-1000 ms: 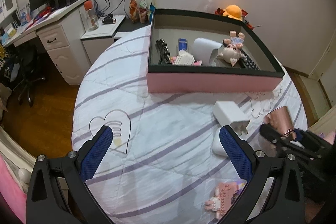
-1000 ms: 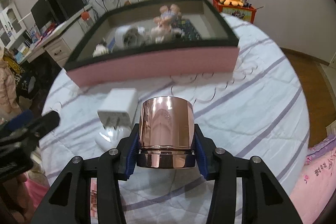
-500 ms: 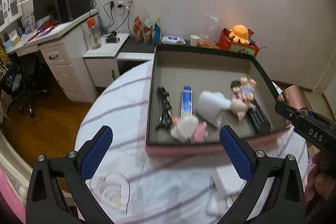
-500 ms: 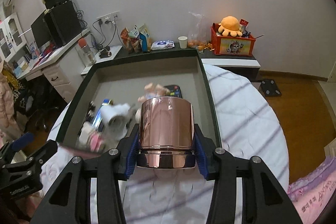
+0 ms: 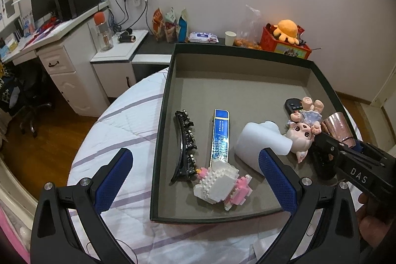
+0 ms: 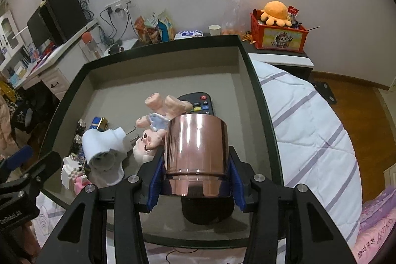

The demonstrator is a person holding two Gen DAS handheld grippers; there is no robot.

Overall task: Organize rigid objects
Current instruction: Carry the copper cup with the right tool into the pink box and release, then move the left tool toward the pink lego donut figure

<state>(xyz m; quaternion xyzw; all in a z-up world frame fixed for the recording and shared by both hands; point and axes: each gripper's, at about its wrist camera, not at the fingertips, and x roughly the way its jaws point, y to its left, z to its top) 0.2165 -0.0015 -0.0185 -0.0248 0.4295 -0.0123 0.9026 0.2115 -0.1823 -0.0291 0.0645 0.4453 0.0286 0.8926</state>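
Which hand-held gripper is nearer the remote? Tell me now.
Right. The right hand-held gripper, shut on the copper cup, hangs directly over the remote. The left hand-held gripper is open, over the tray's near edge, farther off.

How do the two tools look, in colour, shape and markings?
Both tools are black, with angular open-frame arms joined by silver round bolts. Each finger carries a long blue pad with a fine dotted texture. The left tool shows two such wide-set pads. The right tool has the same blue pads, and its side bears white letters "DAS". A bare hand shows; no sleeve is visible.
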